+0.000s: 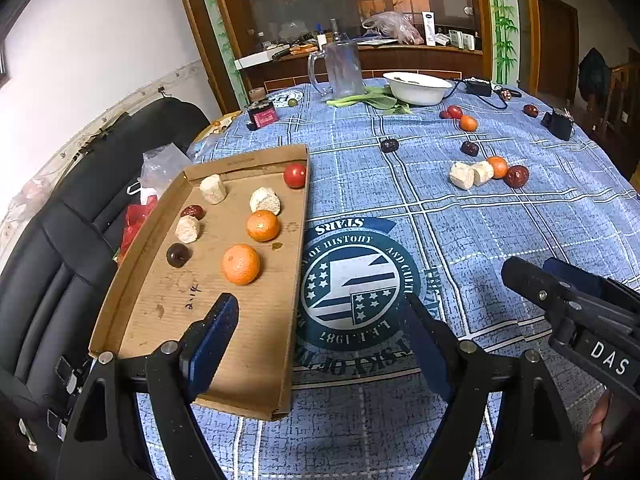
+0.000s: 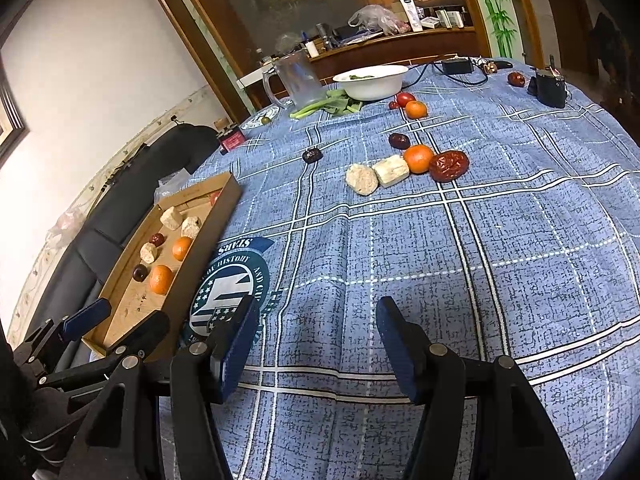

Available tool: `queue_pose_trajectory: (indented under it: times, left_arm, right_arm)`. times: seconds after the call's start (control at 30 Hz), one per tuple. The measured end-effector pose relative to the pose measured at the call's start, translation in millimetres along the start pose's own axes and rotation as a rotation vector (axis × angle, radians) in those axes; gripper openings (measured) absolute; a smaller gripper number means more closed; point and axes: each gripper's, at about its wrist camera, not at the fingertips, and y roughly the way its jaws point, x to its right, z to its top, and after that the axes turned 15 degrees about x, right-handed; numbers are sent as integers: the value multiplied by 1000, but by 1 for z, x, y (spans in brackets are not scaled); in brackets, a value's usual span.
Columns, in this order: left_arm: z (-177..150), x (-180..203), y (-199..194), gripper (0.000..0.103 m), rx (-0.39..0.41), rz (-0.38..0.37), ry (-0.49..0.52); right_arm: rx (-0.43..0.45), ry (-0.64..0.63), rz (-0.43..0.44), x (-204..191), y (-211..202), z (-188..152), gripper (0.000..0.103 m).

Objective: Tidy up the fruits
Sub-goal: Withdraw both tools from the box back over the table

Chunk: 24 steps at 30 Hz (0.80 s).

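A shallow cardboard tray [image 1: 160, 312] [image 2: 120, 312] lies at the table's left edge. It holds two oranges [image 1: 241, 264] [image 2: 161, 279], a tomato [image 1: 295, 175], pale chunks [image 1: 265, 200] and dark dates [image 1: 178, 255]. Out on the blue cloth lie two pale chunks [image 2: 362, 179], an orange [image 2: 418, 159] and a red date [image 2: 449, 165] in a cluster, with more fruit [image 2: 416, 109] farther back. My left gripper [image 1: 320, 312] hangs open over the tray's near right edge, nothing between its fingers. My right gripper [image 2: 316, 316] is open over bare cloth, also holding nothing.
At the back stand a glass mug [image 1: 340, 68], a white bowl [image 1: 418, 88] with greens [image 1: 372, 100] beside it, and black chargers [image 2: 550, 88] with cables. A black sofa [image 1: 60, 240] runs along the table's left side. The printed round emblem [image 1: 356, 292] lies beside the tray.
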Motion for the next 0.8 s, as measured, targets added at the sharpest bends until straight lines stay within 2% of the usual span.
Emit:
queue_pose_trajectory:
  times: [0.33, 0.47, 0.6, 0.7, 0.8]
  left_arm:
    - [-3, 7, 13, 81, -20, -35, 15]
    - [-4, 9, 21, 81, -41, -110, -1]
    - [-6, 5, 36, 81, -91, -210, -81]
    - [-7, 6, 46, 81, -114, -240, -112]
    - [-5, 12, 48, 81, -107, -276, -114]
  right_arm:
    - [-9, 25, -31, 18, 6, 4, 65]
    - [7, 37, -57, 37, 2, 18, 65]
    - [42, 34, -142, 66, -7, 42, 65]
    - [48, 43, -202, 88, -5, 61, 65]
    - [35, 44, -218, 101, 9, 77, 65]
